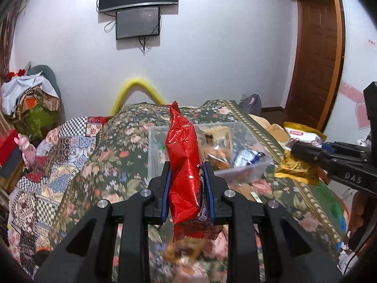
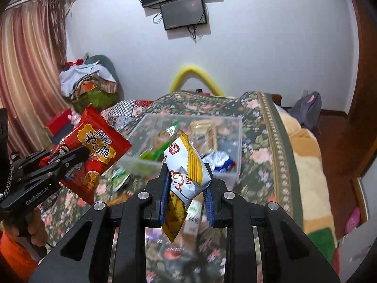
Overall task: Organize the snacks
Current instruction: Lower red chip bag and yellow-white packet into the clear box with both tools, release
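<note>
Two-handed carry of snack packets toward a clear plastic bin [image 1: 247, 165] that sits on a floral bedspread [image 1: 113, 146]. The left gripper [image 1: 188, 184] pinches a red snack packet [image 1: 186, 160] between its blue pads, the packet standing on edge with its crimped seam hanging below the jaws. The right gripper [image 2: 187, 188] is clamped on a white-and-yellow snack packet [image 2: 188, 165], which tilts to one side and droops out underneath. In the right wrist view the red packet's printed face shows at the left, held clear of the bedspread; the bin lies ahead of both grippers and already holds several wrapped items, among them a blue-and-white wrapper [image 2: 219, 161]. Other packets lie loose on the bedspread just outside the bin's near wall.

To do this step well, each packet should probably be brought over open floor inside the bin — not over its rim — before the jaws part. The tilted white-and-yellow packet looks the less secure grip, so a level, unhurried approach would suit it. Releasing one hand at a time likely keeps the two grippers from crowding each other above the bin — and lowering each packet close to the contents before letting go should stop it bouncing out.
</note>
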{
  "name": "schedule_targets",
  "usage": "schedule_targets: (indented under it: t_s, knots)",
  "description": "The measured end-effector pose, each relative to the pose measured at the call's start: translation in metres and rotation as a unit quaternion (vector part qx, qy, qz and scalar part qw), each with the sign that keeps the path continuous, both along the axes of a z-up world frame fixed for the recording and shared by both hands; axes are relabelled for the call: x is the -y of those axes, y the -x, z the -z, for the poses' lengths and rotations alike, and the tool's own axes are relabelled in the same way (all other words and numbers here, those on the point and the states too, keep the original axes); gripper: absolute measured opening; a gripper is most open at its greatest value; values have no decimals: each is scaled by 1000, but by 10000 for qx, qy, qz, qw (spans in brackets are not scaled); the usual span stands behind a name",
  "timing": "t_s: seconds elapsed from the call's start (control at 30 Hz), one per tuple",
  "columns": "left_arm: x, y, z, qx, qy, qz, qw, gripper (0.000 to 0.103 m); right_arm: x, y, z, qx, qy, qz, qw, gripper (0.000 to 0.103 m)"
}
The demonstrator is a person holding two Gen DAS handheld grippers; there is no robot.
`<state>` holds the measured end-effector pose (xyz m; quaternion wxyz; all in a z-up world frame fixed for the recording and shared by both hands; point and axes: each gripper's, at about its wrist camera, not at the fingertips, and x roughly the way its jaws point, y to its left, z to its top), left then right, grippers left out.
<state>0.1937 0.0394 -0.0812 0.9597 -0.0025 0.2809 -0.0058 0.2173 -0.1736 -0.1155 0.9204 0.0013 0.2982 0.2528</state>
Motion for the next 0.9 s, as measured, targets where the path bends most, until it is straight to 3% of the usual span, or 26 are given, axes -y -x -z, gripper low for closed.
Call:
schedule_targets:
  t_s: [0.43,0.9]
  knots:
    - [-17,-69,5,-10,-65,-260,9996,25,0,-65,6,-88,109,403,9991,23]
    - [-37,-136,42,-458,-28,-555,9974,25,-21,-134,29,-447,678,448,9957,23]
